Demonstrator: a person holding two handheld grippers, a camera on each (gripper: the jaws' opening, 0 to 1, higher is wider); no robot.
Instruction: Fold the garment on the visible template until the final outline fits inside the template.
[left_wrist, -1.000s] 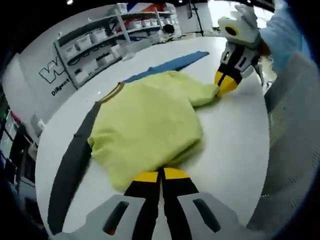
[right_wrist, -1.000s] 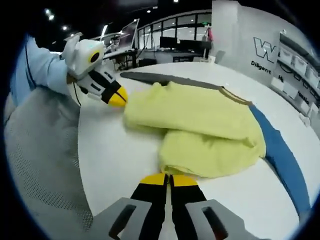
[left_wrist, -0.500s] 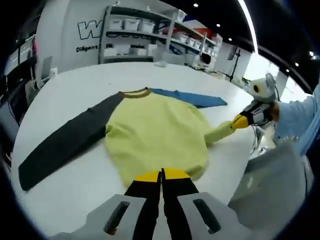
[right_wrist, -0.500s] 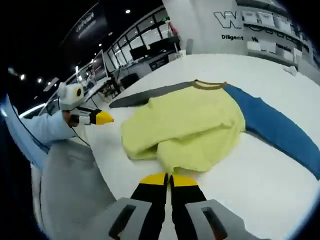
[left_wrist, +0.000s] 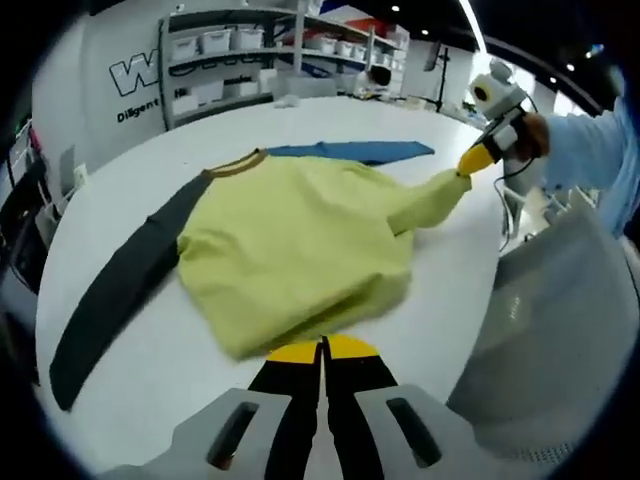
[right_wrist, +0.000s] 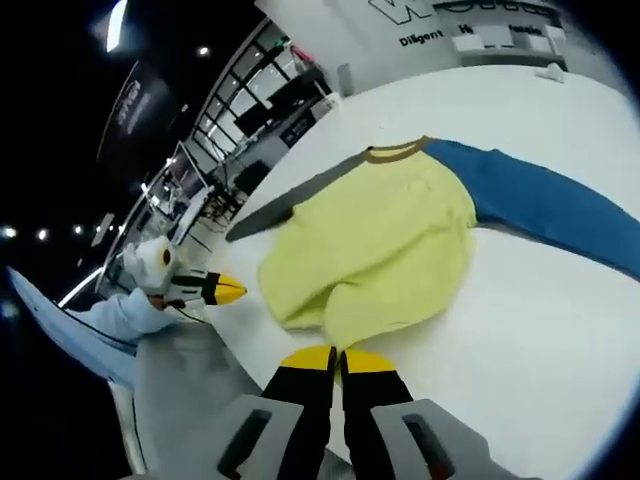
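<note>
A sweater with a yellow body (left_wrist: 300, 240), brown collar (left_wrist: 236, 166), dark grey sleeve (left_wrist: 120, 290) and blue sleeve (left_wrist: 350, 152) lies on the white table (left_wrist: 440, 300). My right gripper (left_wrist: 470, 165) is shut on a hem corner and pulls it out into a point. In the right gripper view the yellow body (right_wrist: 370, 245) reaches my right gripper (right_wrist: 338, 355). My left gripper (left_wrist: 322, 347) is shut at the hem's edge. In the right gripper view my left gripper (right_wrist: 232, 291) stands a small gap away from the cloth.
Shelves with white bins (left_wrist: 260, 45) and a lettered wall stand behind the table. A grey mesh surface (left_wrist: 560, 330) and a person's light-blue sleeve (left_wrist: 600, 150) are at the table's near edge. Desks and monitors (right_wrist: 280, 110) stand beyond the far side.
Both cameras have swung. The right gripper has drawn its hem corner outward and up. The left gripper touched the hem a second ago and now sits slightly off it.
</note>
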